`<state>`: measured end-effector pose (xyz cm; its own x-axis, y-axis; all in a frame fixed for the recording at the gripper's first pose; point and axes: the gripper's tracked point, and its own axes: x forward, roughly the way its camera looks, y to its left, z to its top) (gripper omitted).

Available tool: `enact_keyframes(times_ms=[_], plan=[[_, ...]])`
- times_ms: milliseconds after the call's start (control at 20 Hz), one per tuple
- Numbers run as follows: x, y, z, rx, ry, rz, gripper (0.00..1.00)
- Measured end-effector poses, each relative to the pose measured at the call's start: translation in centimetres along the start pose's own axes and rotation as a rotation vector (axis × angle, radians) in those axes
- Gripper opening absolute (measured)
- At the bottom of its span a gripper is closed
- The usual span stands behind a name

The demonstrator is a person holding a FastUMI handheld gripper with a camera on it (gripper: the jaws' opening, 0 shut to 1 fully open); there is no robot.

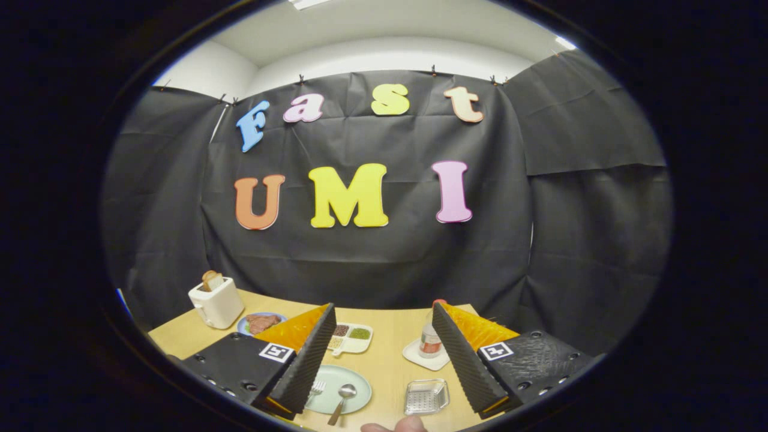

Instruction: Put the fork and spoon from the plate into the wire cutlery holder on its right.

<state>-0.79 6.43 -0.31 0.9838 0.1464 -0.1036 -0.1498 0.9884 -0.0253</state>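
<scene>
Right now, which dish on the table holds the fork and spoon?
The pale green plate, between the open hand-held gripper fingers; the blue plate holds meat.

Fork [316,388] and spoon [342,401] lie on plate [354,378], wire holder [426,396] right.

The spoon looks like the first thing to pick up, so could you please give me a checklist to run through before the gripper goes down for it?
1. Gripper fingers apart, holding nothing: ok.
2. Spoon lying on the plate, bowl up: ok.
3. Fork apart from the spoon: ok, though one finger partly hides it.
4. Wire holder right of the plate: ok.
5. Holder empty: cannot tell.
6. A fingertip close to the holder, out of the way: not ok.
</scene>
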Motion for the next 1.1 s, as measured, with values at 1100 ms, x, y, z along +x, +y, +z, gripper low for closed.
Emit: enact_keyframes(times_ms=[1100], plan=[[-1.5, 8.1, -24.6, -0.044, 0.908, -0.025, 0.96]])
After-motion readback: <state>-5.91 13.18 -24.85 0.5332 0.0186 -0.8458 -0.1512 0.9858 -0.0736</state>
